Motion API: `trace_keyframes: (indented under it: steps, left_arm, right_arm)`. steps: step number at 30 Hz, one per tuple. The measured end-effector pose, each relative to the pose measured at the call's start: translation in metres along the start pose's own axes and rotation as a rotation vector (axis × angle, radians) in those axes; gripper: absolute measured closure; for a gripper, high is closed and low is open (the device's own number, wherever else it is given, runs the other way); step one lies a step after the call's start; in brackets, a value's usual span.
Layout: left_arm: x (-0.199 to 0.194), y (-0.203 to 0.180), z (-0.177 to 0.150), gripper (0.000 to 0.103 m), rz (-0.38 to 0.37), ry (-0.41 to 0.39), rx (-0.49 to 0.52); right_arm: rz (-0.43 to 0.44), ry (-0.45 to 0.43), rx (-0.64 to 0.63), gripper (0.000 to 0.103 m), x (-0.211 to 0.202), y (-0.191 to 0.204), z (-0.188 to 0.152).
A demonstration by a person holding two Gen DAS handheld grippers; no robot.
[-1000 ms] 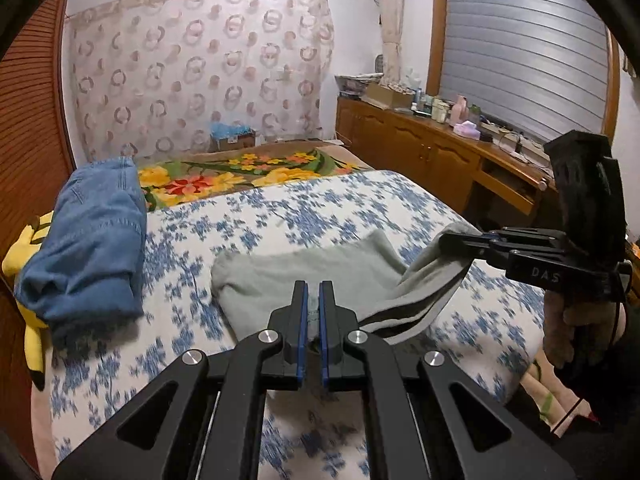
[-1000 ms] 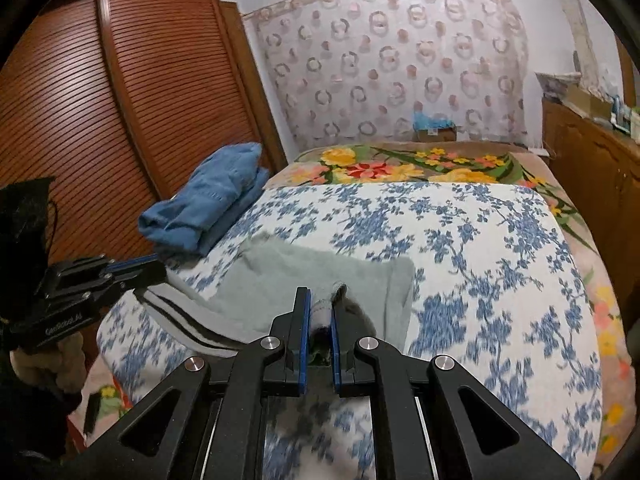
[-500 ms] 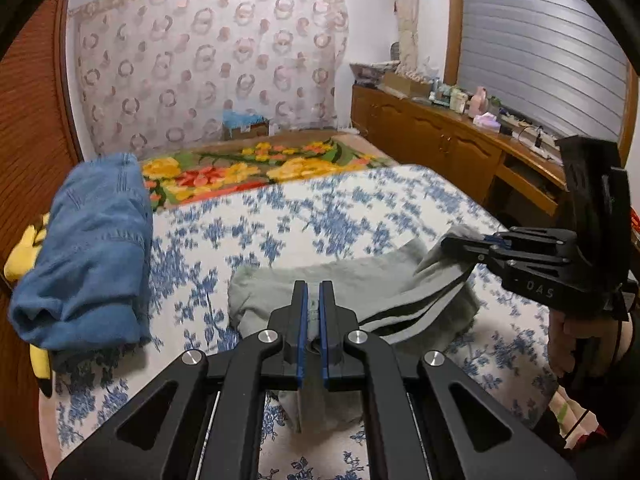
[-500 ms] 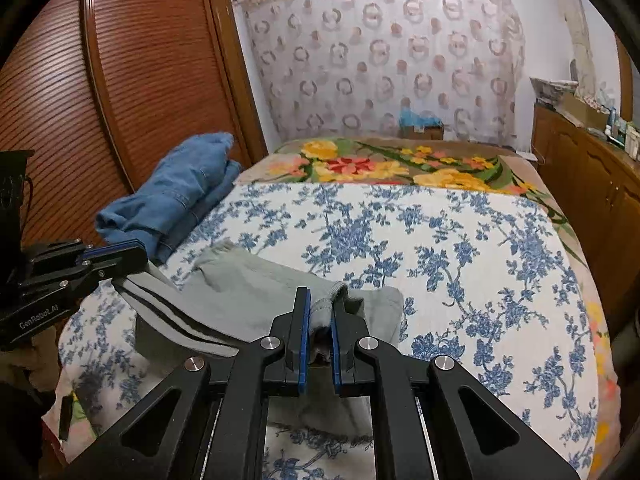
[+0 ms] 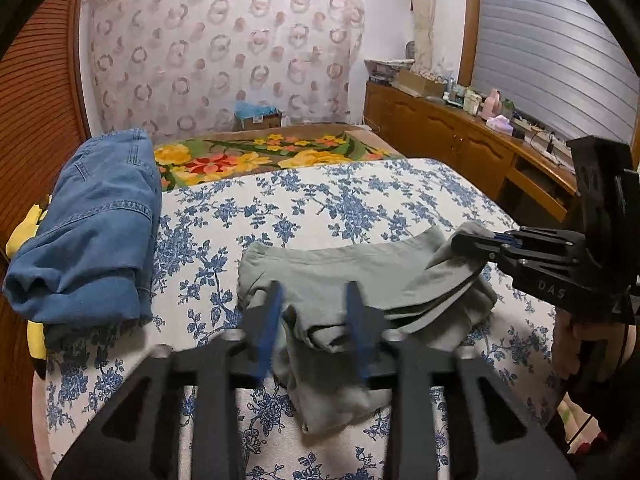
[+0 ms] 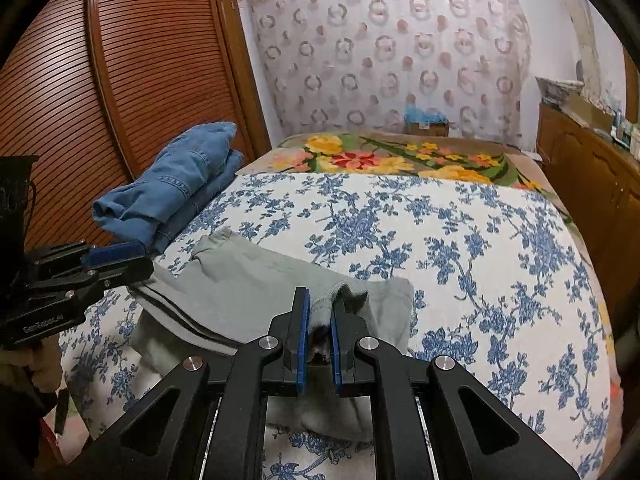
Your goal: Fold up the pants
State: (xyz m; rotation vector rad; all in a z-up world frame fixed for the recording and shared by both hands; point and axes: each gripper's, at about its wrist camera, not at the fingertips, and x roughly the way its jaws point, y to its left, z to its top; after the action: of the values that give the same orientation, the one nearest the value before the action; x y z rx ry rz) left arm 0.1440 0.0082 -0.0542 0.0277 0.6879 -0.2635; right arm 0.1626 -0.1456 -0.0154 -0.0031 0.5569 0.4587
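On the blue-flowered bedspread (image 5: 360, 208), just right of the folded jeans (image 5: 92, 232), lie the grey pants (image 5: 352, 276), folded over. Left gripper (image 5: 314, 320) is opening, cloth loose between its blue pads. Right gripper (image 6: 319, 320) pinches a cloth fold.

left wrist cam sits low behind its own gripper fingers (image 5: 276, 312), facing up the bed (image 5: 360, 200); right wrist cam likewise, further right. both close over the grey pants (image 5: 340, 272) (image 6: 240, 280), each catching the other gripper at frame edge.

Slatted wooden wardrobe (image 6: 100, 92), patterned curtain (image 5: 224, 52), shuttered window (image 5: 552, 44).
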Motion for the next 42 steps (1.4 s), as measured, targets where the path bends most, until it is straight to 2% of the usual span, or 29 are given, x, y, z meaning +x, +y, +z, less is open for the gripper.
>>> trace_keyframes:
  steps: [3, 5, 9, 14, 21, 26, 33, 42]
  left_arm:
    - [-0.004, 0.001, -0.002, 0.036, -0.012, -0.017, -0.009]
    - [-0.003, 0.002, -0.004, 0.033, -0.016, -0.014, -0.011]
    - [-0.002, 0.003, -0.012, 0.031, -0.017, -0.006, -0.018]
    - [0.007, 0.005, -0.023, 0.031, -0.018, 0.034, -0.018]
    - [0.027, 0.01, -0.038, 0.031, 0.008, 0.113, -0.023]
    - [0.032, 0.015, -0.044, 0.031, 0.014, 0.131, -0.041]
    - [0.041, 0.013, -0.048, 0.031, 0.015, 0.159, -0.026]
    - [0.043, 0.015, -0.049, 0.031, 0.005, 0.159, -0.036]
  right_arm:
    - [-0.024, -0.016, -0.019, 0.083, -0.004, 0.002, 0.0]
    - [-0.036, -0.024, -0.026, 0.072, -0.007, 0.003, 0.001]
    - [-0.025, -0.047, -0.035, 0.062, -0.018, 0.002, 0.002]
    - [-0.037, -0.04, -0.035, 0.061, -0.029, -0.004, -0.007]
    - [-0.084, 0.076, -0.041, 0.061, -0.023, -0.012, -0.035]
    - [-0.053, 0.113, -0.028, 0.061, -0.021, -0.015, -0.049]
    - [-0.017, 0.14, -0.016, 0.061, -0.018, -0.021, -0.05]
    - [0.004, 0.176, -0.004, 0.072, -0.007, -0.025, -0.053]
